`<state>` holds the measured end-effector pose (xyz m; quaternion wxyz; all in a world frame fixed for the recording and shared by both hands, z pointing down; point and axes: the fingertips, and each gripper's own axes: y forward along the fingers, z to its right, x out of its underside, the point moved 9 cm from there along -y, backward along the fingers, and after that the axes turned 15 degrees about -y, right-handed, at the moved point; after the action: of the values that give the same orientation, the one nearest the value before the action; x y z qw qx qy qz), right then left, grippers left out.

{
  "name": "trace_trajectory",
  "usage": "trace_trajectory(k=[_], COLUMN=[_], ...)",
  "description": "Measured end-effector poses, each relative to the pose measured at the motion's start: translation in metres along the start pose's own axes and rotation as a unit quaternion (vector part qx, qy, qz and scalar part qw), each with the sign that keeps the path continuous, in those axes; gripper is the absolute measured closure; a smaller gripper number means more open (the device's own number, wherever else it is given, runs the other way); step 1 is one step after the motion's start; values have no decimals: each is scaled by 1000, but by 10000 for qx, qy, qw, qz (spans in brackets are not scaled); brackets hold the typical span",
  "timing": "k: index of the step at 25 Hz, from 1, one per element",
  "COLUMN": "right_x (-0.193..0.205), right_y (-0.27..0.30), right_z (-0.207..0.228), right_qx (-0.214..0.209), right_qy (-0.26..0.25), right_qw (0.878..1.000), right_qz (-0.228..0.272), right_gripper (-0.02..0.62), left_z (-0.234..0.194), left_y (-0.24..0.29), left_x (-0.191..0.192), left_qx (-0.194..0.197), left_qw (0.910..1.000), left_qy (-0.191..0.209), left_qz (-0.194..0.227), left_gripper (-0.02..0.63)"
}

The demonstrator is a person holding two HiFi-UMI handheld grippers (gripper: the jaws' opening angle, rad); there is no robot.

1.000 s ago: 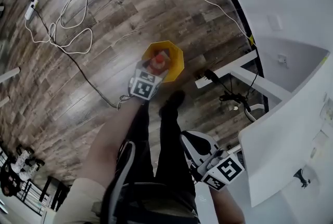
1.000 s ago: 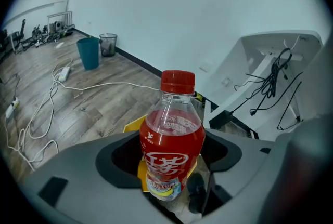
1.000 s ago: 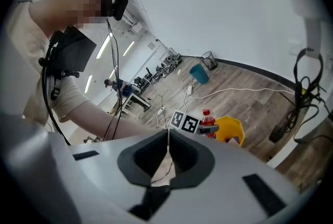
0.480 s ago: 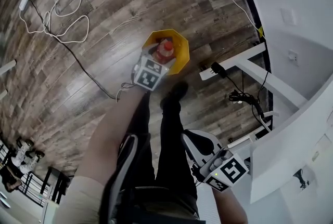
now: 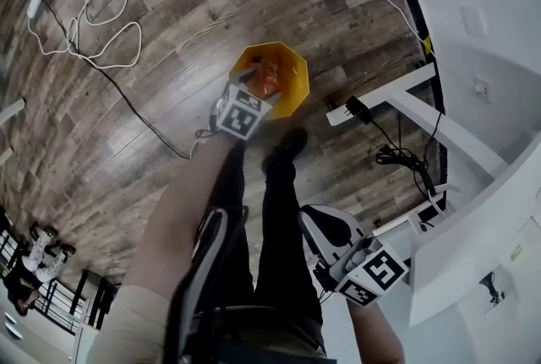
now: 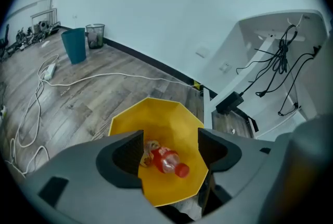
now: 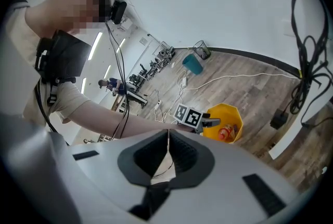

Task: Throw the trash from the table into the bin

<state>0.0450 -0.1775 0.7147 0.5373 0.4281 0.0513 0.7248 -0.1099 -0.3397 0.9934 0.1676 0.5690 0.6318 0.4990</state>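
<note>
Wide wooden floor (image 5: 169, 41) underfoot, with white cables (image 5: 93, 33) strewn far left. To the right, the white surface (image 5: 482, 227), barely in view, with no telling of further trash up there. Just left of the surface, down on the floor, a yellow bin (image 5: 292, 86). Poised right above the bin, the left tool (image 6: 170, 148), spread wide and holding nothing. Held low on the near right, the right tool (image 7: 167, 158), pinched fully closed and empty. Lying inside the bin, a red-labelled bottle (image 6: 164, 160). Judged done for this piece. Left to do, probably: going back to the surface for any remaining trash.
</note>
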Motion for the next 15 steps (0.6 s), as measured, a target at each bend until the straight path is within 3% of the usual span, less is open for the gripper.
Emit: trace_trajectory(k=[11, 15], right_x=[6, -4], right_y=[16, 33], right_z=[-7, -13], right_qx=[-95, -211], right_qy=[18, -171], right_qw=[9998, 9995], right_qz=[-162, -169], right_gripper=[577, 577], left_z=[-8, -18], left_y=[-12, -31], left_x=[15, 15], left_qx=[22, -24], left_qw=[9997, 9997], left_qy=[-232, -78], left_qz=[-83, -212], left_gripper=[273, 273])
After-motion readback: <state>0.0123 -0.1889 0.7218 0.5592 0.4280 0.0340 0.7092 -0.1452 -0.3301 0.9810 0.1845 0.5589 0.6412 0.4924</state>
